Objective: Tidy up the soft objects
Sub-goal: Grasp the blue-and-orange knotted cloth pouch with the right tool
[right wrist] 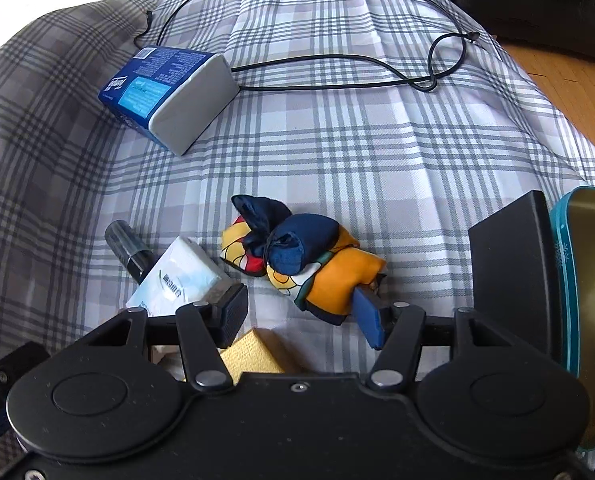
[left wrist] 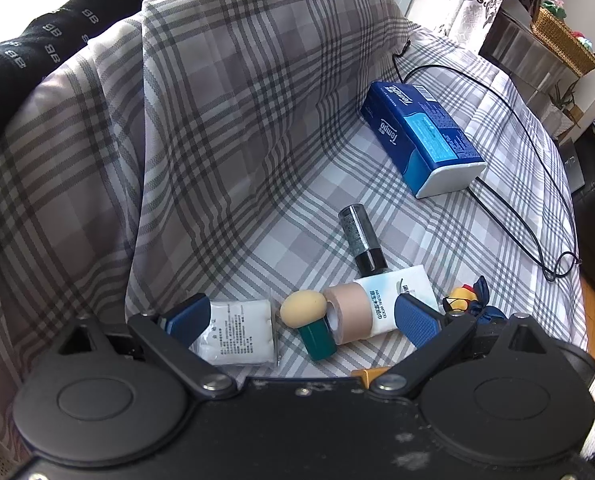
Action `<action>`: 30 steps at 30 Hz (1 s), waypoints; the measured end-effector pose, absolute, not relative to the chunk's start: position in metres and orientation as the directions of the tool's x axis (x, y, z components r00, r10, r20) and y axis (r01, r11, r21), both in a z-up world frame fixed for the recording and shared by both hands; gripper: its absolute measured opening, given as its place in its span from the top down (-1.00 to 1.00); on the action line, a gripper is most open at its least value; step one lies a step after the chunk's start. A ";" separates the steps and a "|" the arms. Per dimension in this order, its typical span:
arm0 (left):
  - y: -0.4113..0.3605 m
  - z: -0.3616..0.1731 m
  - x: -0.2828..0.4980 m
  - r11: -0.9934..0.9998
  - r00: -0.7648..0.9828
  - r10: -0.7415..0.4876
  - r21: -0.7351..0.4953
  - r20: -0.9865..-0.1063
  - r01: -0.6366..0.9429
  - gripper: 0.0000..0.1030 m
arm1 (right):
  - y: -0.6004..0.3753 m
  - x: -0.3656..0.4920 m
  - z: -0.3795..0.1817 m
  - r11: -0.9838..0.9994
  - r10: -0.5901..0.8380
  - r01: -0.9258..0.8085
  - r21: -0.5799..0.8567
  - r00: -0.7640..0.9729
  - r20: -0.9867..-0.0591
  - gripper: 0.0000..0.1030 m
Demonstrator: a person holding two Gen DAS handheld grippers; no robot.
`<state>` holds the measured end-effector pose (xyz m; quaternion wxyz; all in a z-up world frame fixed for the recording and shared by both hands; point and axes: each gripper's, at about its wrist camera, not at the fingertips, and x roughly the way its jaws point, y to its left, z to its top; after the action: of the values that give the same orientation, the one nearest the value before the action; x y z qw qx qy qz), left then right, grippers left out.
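Observation:
My left gripper is open, low over a cluster on the plaid bed sheet: a white cotton-pad packet by its left finger, a beige sponge on a green holder, a beige tape roll and a white tissue pack. My right gripper is open; its right finger touches a knotted navy, orange and yellow scarf, also seen in the left wrist view. A yellow sponge lies under the right gripper. The tissue pack sits by its left finger.
A blue Tempo tissue box lies farther back. A black cylinder lies beside the white pack. A black cable loops across the sheet. A teal tin and black box stand right. A plaid-covered pillow rises left.

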<state>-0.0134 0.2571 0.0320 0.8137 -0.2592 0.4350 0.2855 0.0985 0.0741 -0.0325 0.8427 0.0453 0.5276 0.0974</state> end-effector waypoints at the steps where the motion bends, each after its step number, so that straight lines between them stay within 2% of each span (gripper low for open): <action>1: 0.257 0.031 -0.013 0.702 0.458 0.238 -0.174 -0.857 -0.691 -0.91 | 0.074 0.102 -0.033 0.978 0.210 -0.103 0.184 0.430 -0.878 -0.13; 8: 0.257 0.029 -0.012 0.704 0.455 0.228 -0.177 -0.861 -0.688 -0.91 | 0.079 0.124 -0.031 0.980 0.197 -0.061 0.192 0.475 -0.857 -0.15; 13: 0.257 0.028 -0.011 0.702 0.453 0.223 -0.180 -0.863 -0.689 -0.91 | 0.087 0.127 -0.031 0.980 0.194 -0.072 0.183 0.510 -0.838 -0.36; 22: 0.257 0.024 -0.008 0.705 0.452 0.208 -0.187 -0.868 -0.684 -0.91 | 0.104 0.136 -0.041 0.991 0.133 -0.093 0.098 0.529 -0.838 -0.52; 30: 0.256 0.018 -0.004 0.710 0.439 0.194 -0.183 -0.877 -0.679 -0.91 | 0.114 0.137 -0.048 0.991 0.093 -0.135 0.021 0.553 -0.828 -0.54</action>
<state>-0.0040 0.2558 0.0177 0.8053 -0.2668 0.4547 0.2712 0.1372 0.1138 -0.0481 0.8808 -0.0224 0.4686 0.0646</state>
